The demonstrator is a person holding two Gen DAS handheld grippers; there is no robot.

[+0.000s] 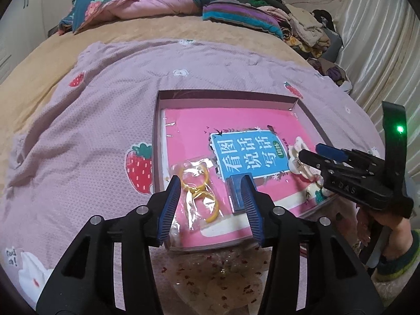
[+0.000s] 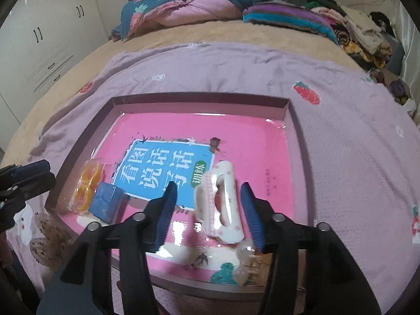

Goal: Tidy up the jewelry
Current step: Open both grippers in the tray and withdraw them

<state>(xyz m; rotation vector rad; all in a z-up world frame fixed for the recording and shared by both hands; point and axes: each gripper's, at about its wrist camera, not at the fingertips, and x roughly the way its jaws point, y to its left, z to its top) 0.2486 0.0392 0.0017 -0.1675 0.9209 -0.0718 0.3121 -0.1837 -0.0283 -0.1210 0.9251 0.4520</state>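
Now, left to right across what we see:
Left gripper point(image 1: 211, 183): jaws spread wide and empty, above the tray's near-left corner.
Bag of yellow rings point(image 1: 198, 183): just inside our left finger.
Blue box point(image 1: 237, 191): against our right finger.
Right gripper point(image 2: 208, 191): released; the white hair clip point(image 2: 223, 204) lies between the fingers, long axis along them.
Tray point(image 2: 199, 99): holds all of these on a pink book point(image 2: 249, 141).

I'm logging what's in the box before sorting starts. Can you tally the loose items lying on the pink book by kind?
Bag of yellow rings: 1
Small blue box: 1
White hair claw: 1
Small clear clip: 1
Total: 4
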